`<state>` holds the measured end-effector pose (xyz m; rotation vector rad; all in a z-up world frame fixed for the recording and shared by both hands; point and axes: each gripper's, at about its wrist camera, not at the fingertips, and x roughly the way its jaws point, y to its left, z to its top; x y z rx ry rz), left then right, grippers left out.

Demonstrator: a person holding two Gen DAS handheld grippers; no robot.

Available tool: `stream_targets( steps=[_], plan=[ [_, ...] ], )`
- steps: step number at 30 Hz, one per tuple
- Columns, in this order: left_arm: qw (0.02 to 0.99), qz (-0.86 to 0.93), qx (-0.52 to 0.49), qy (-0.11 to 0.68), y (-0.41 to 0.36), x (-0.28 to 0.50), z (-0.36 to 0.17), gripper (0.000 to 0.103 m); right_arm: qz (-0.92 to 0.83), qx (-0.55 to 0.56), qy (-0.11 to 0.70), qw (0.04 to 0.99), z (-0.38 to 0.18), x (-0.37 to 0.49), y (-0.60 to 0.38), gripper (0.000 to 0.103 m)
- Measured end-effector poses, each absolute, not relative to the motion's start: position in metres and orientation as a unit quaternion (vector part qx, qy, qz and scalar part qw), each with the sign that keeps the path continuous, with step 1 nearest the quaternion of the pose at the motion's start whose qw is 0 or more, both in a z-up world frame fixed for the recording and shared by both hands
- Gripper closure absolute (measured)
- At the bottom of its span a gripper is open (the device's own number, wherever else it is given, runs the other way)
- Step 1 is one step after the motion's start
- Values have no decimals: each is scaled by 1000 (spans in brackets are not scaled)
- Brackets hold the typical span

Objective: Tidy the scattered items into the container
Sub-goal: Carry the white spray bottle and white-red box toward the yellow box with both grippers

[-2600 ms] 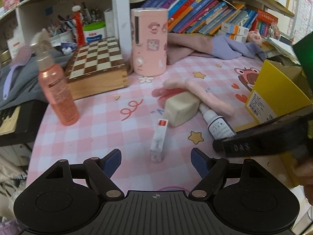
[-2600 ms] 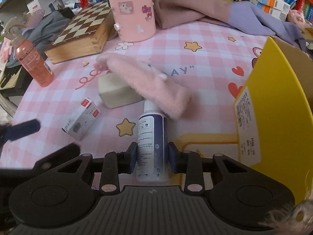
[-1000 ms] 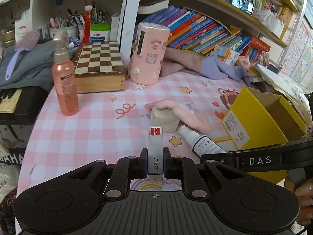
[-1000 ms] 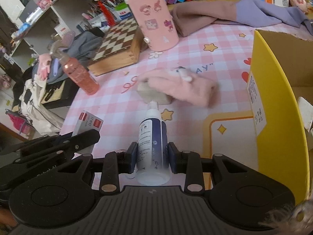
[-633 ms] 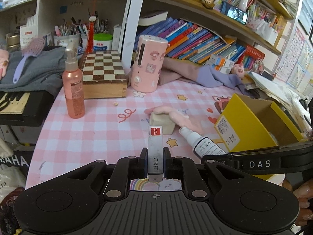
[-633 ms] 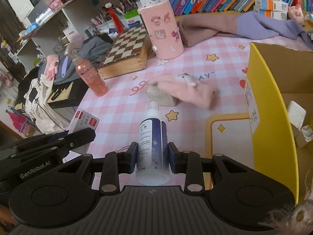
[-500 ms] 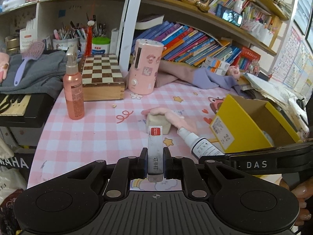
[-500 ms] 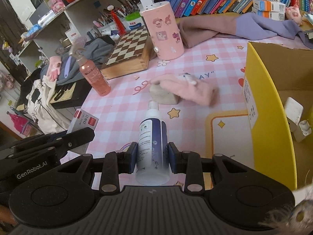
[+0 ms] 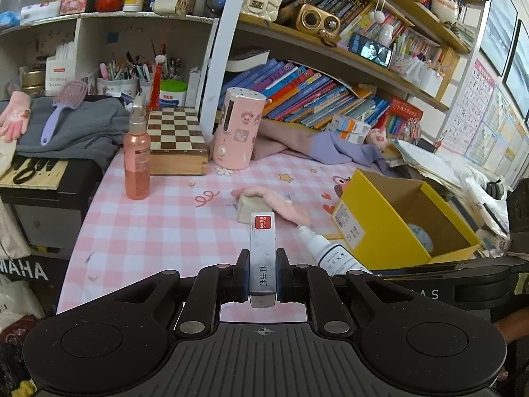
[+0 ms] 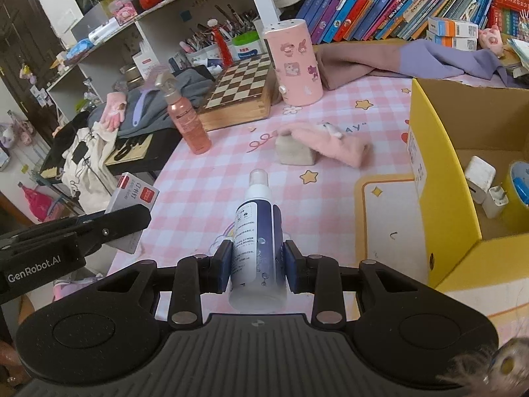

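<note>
Since the earlier frames both grippers have lifted off the pink checked tablecloth, each carrying what it picked up, and more of the shelves and the yellow box now shows. The left gripper is clamped tight on a narrow grey staple box with a red label, held on edge and pointing forward and downward over the near part of the table. The right gripper is closed on the body of a white and dark blue spray bottle, nozzle pointing away, tilted more steeply down, just left of the yellow box's near wall. The box stands open, with a white charger and a plug inside. A beige block under a pink glove lies on the cloth beyond.
</note>
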<state>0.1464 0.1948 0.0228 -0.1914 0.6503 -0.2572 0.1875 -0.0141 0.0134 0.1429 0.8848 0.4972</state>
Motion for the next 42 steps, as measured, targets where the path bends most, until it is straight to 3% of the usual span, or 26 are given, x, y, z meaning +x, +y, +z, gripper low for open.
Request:
stream_targets(
  steps=[24,42],
  plan=[
    [931,-161,-110,309,190,74,31,90,218,91,414,879,18,99,-31,73],
    [903,-255,-92,334,135,68,20,90,131,126,427,886,10,53,-89,73]
  ],
)
